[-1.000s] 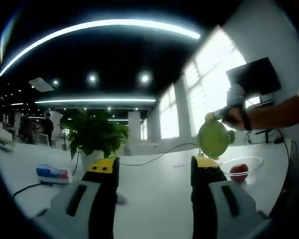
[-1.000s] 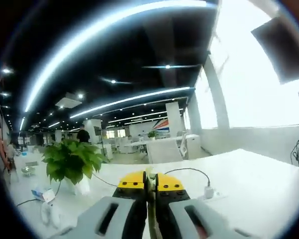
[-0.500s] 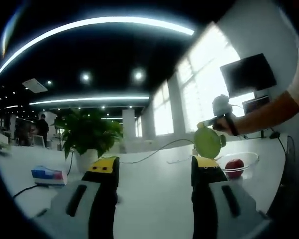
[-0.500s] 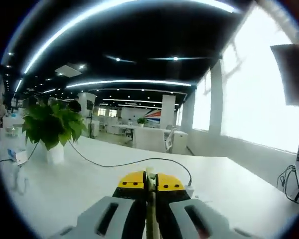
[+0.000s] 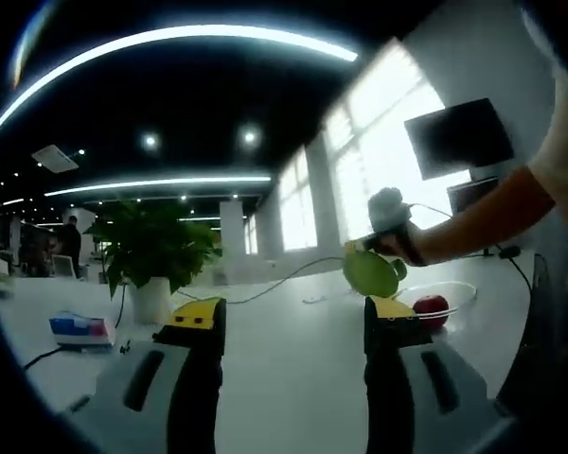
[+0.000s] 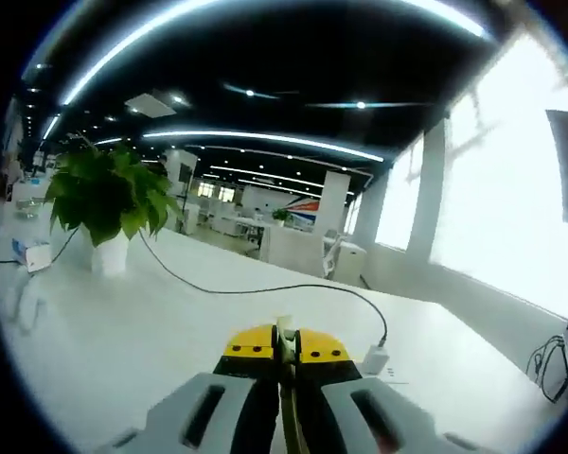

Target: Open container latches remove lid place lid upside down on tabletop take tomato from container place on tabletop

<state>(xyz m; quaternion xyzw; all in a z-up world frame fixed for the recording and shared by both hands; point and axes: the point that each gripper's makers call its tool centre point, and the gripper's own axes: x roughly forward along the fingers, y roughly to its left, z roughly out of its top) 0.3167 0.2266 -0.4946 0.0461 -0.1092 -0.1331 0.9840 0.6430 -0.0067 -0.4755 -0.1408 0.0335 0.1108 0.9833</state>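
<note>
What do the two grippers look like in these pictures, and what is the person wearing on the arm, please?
The left gripper has two dark, blocky fingers with yellow tips, each rising from a grey base with a dark oblong slot. The right gripper is built the same way: yellow-tipped dark fingers on grey, slotted bases. In the left gripper view, the person's arm shows a light short sleeve at the upper edge.

My left tongs (image 5: pixel 292 317) stand with jaws wide apart, my right tongs (image 6: pixel 286 342) are pressed together on the lid's thin edge, and in the left gripper view my right forearm (image 5: pixel 473 222) reaches in from 3 o'clock.
</note>
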